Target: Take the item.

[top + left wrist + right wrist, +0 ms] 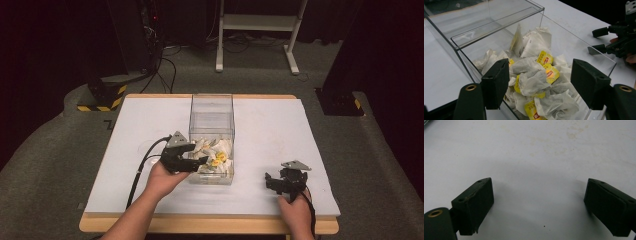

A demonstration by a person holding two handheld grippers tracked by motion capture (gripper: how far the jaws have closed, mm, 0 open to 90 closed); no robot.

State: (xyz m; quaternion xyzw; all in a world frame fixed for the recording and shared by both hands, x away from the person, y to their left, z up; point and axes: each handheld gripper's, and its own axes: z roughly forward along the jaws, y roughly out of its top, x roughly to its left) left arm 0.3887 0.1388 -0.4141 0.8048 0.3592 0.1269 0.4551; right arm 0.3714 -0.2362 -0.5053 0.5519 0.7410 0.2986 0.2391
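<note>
A clear plastic box (212,116) stands in the middle of the white table, its near half holding a pile of white tea bags (216,156) with yellow tags. My left gripper (201,161) reaches over the box's left wall with its tips above that pile. In the left gripper view the jaws of my left gripper (541,83) stand apart over the crumpled tea bags (536,80), and neither pad presses on one. My right gripper (270,181) rests near the table's front right. Seen from its own camera, my right gripper (539,206) is open over bare table.
The box (499,22) has a clear top panel over its far half. The white table surface (280,125) ends in a wooden front edge (210,224). My right gripper (607,40) sits beyond the box's right wall. Cables and a white frame (260,30) lie on the floor behind.
</note>
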